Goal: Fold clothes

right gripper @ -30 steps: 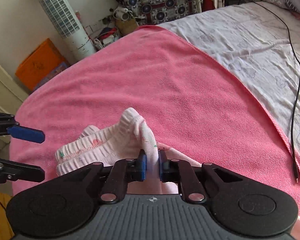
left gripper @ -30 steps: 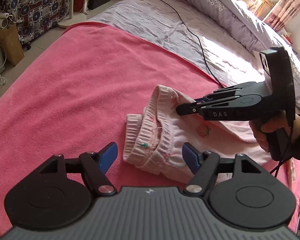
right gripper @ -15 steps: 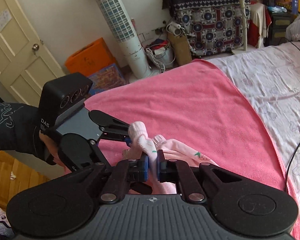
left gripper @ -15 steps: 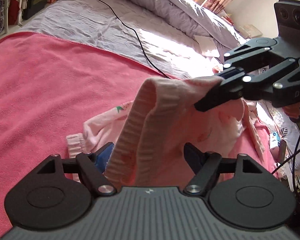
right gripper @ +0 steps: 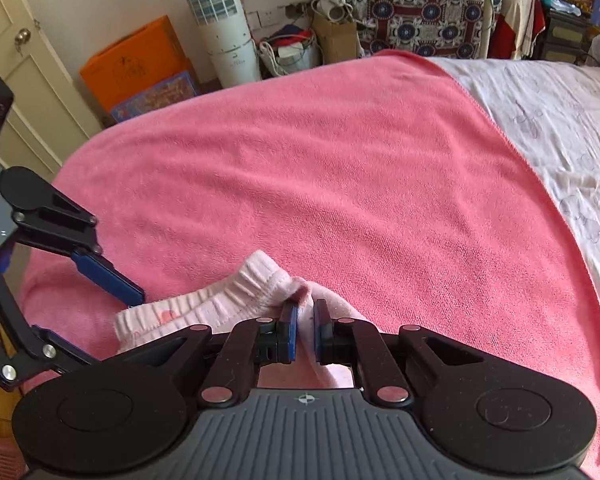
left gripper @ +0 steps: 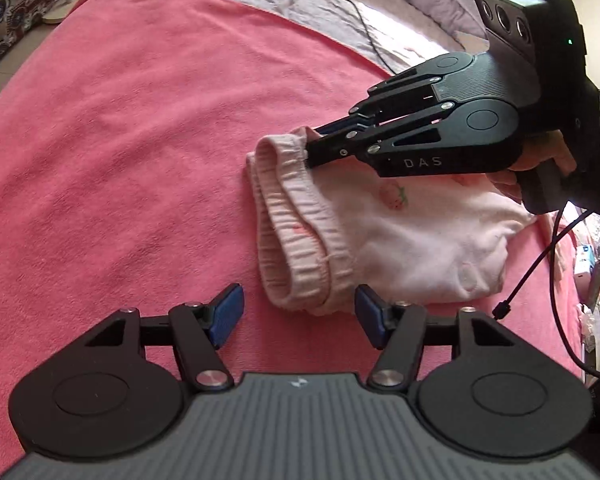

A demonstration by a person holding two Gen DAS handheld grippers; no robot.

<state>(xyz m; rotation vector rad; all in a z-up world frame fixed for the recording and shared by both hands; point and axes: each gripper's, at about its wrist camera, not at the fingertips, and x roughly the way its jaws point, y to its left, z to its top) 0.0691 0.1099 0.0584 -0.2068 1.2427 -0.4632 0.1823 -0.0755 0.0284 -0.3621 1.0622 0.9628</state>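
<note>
Now lying folded on the fuzzy pink terry blanket (left gripper: 132,128): soft pale pink pants (left gripper: 400,240), ribbed gathered waistband (left gripper: 296,216) doubled into a loop, a small strawberry print (left gripper: 396,196) on the smooth knit. Pinching the far corner of that waistband between blue pads: right gripper (left gripper: 314,146), matte black, clamped tight on the cloth. Hovering at the near end of the waistband, jaws apart after just closing a little, cloth between the pads yet unpressed: left gripper (left gripper: 298,314). Resting flat again, no longer dangling in the air as half a second earlier. Stretching beyond: wrinkled lilac sheet (right gripper: 560,128).
</note>
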